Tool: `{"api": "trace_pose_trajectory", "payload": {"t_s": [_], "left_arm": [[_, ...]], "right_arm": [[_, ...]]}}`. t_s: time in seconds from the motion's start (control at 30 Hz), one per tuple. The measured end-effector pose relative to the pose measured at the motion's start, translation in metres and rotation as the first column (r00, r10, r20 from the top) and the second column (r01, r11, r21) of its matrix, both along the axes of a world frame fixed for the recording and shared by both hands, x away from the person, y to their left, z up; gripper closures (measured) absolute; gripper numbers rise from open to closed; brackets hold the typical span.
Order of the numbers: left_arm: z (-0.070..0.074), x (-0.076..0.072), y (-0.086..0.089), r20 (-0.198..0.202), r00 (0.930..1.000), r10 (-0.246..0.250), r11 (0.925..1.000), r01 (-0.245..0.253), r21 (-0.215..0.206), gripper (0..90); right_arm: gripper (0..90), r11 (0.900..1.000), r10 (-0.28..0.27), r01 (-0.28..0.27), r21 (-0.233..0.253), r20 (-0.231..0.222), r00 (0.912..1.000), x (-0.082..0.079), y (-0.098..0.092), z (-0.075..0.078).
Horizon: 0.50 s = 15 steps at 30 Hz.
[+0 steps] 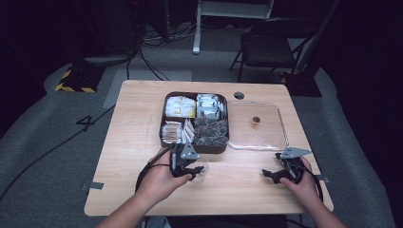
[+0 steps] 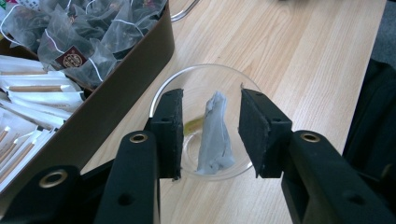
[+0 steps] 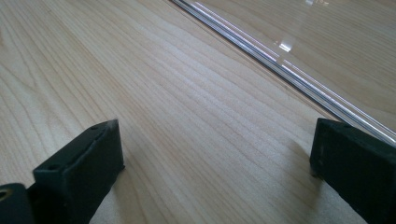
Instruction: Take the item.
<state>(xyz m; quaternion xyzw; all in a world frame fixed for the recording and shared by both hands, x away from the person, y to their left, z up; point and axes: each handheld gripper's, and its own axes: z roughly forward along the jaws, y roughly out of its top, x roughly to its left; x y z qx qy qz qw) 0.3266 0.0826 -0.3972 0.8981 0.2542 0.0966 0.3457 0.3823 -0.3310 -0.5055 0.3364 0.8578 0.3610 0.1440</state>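
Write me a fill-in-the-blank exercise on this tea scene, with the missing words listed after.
1. The grey tea bag lies in a small clear ____.
2. The left gripper hangs over it with its jaws ____.
3. The right gripper rests on the wooden ____.
4. The brown box holds packets and tea ____.

Missing words: bowl; open; table; bags

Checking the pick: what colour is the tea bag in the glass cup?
Pale grey tea bag, clearest in left gripper view.

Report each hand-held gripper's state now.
Left hand-held gripper: open, jaws either side of a grey tea bag in a glass cup, not clamped.
Right hand-held gripper: open, holding nothing.
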Motion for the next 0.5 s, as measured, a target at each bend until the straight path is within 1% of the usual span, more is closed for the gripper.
{"api": "trace_pose_trajectory", "payload": {"t_s": [0.1,0.17,0.2,0.23,0.27,0.3,0.33,0.37,0.4,0.43,0.5], "left_arm": [[0.001,0.0,0.001,0.008,1.0,0.005,1.0,-0.005,-0.008,59.4],[0.003,0.0,0.004,0.024,0.9996,0.015,0.9996,-0.015,-0.026,58.8],[0.003,0.0,0.004,0.024,0.9996,0.015,0.9996,-0.015,-0.026,58.5],[0.007,0.0,0.007,0.03,0.9992,0.026,0.9987,-0.025,-0.045,57.8],[0.007,0.0,0.007,0.03,0.9992,0.026,0.9987,-0.025,-0.045,56.7],[0.011,-0.001,0.012,0.04,0.9983,0.041,0.9971,-0.038,-0.065,55.6],[0.013,-0.002,0.015,0.048,0.9976,0.049,0.9961,-0.046,-0.075,54.2],[0.013,-0.002,0.015,0.048,0.9976,0.049,0.9961,-0.046,-0.075,52.3],[0.016,-0.003,0.018,0.059,0.9966,0.058,0.9954,-0.053,-0.08,52.3],[0.022,-0.005,0.026,0.075,0.9937,0.084,0.992,-0.076,-0.101,47.9],[0.027,-0.007,0.035,0.086,0.9894,0.117,0.9871,-0.107,-0.12,43.2]], "right_arm": [[2.6,1.0,0.0,0.0,0.0,0.0,1.0,0.0,0.0,0.0],[2.6,1.0,0.0,0.0,0.0,0.0,1.0,0.0,0.0,0.0],[2.6,1.0,0.0,0.0,0.001,-0.001,1.0,0.0,0.0,0.0],[2.6,1.0,0.0,0.0,0.0,0.0,1.0,0.0,0.0,0.0],[2.6,1.0,0.0,0.0,0.0,0.0,1.0,0.0,0.0,0.0],[2.6,1.0,0.0,0.0,0.0,0.0,1.0,0.0,0.0,0.0],[2.6,1.0,0.0,0.0,0.0,0.0,1.0,0.0,0.0,0.0],[2.6,1.0,0.0,0.0,0.0,0.0,1.0,0.0,0.0,0.0],[2.6,1.0,0.0,0.0,0.0,0.0,1.0,0.0,0.0,0.0],[2.6,1.0,0.0,0.0,0.001,-0.001,1.0,0.0,0.0,0.0],[2.6,1.0,0.003,-0.003,0.0,0.0,1.0,0.0,0.0,0.0]]}}
